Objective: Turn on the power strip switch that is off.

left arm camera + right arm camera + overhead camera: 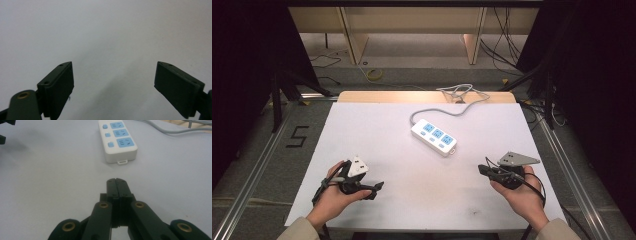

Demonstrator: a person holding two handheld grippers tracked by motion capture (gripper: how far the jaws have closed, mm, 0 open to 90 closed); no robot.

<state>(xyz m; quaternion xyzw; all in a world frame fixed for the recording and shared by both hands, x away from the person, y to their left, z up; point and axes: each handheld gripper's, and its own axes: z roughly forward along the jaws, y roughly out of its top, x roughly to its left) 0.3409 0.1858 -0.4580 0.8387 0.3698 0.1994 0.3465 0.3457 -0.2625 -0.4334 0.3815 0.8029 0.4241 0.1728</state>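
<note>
Right gripper (117, 180) sits clenched on nothing, aimed at the power strip (117, 138) lying mid-counter (377, 130), well apart. Left gripper (113, 82) hangs released over bare surface. Looks like the approach stage; next comes reaching forward.

Bare table (377, 145) around the central power strip (434, 136).
</note>
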